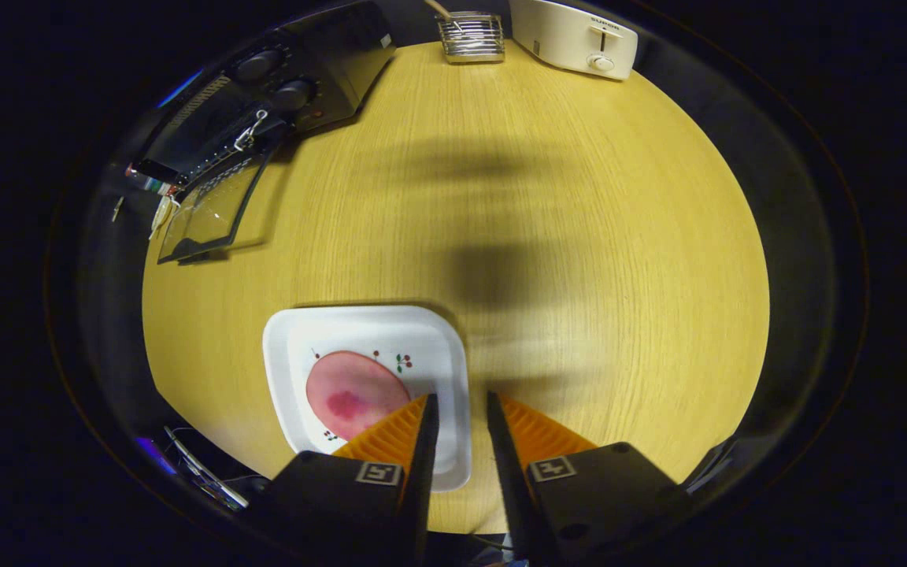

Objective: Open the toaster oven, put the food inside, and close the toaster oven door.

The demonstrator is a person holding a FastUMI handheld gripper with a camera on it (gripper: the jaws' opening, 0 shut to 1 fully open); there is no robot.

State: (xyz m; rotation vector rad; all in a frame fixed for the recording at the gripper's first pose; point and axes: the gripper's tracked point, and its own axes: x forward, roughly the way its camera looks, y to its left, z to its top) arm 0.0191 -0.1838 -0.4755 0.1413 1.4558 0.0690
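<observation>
One toaster oven [280, 102] is seen at about 10 o'clock on the tabletop [579, 260], and its glass door [209, 209] is already folded down and open. One white square plate [367, 331] lies just ahead of the tongs [459, 405], toward 11 o'clock, and one flat pink slice of food [355, 394] rests on it, partly covered by the left finger. The tongs are held slightly parted and nothing is grasped between them. The slice is judged to be light, soft and probably a little slippery, so it should be taken gently by its near edge, not squeezed hard; the plate looks stiff and breakable. Farther away, one pale pop-up toaster [575, 35] is seen at 1 o'clock and one small wire rack [471, 37] at 12 o'clock.
</observation>
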